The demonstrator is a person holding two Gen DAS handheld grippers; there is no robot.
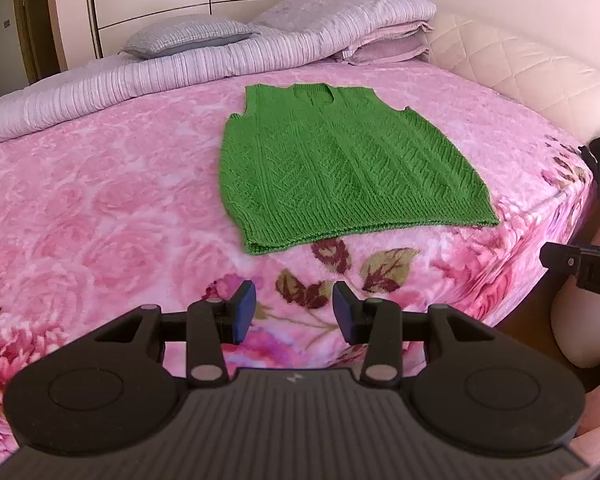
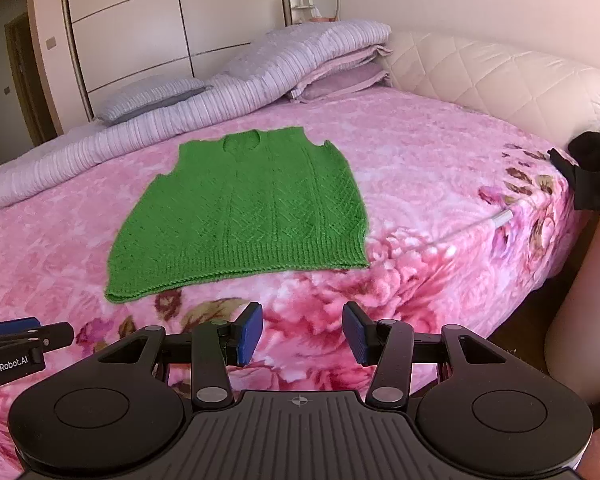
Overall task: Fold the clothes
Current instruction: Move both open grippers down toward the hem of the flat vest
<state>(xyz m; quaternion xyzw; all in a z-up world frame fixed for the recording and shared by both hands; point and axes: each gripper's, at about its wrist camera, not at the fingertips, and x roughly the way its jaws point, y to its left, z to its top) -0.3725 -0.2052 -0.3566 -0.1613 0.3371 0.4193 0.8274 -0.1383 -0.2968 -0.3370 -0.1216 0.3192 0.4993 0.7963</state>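
Observation:
A green knitted sleeveless vest (image 1: 336,168) (image 2: 244,216) lies spread flat on the pink floral bedspread, neck away from me and hem toward me. My left gripper (image 1: 295,310) hovers open over the bedspread just short of the hem, nothing between its blue pads. In the same way my right gripper (image 2: 302,334) stands open below the hem's right part, holding nothing. The other gripper shows at the frame edge in each view: the right gripper (image 1: 580,270) and the left gripper (image 2: 16,344).
The pink bedspread (image 1: 100,208) (image 2: 440,168) covers a round bed. Folded lilac quilts and pillows (image 1: 260,36) (image 2: 300,56) are piled at the far side. A padded cream headboard (image 2: 500,76) curves on the right. A black garment (image 2: 592,168) lies at the right edge.

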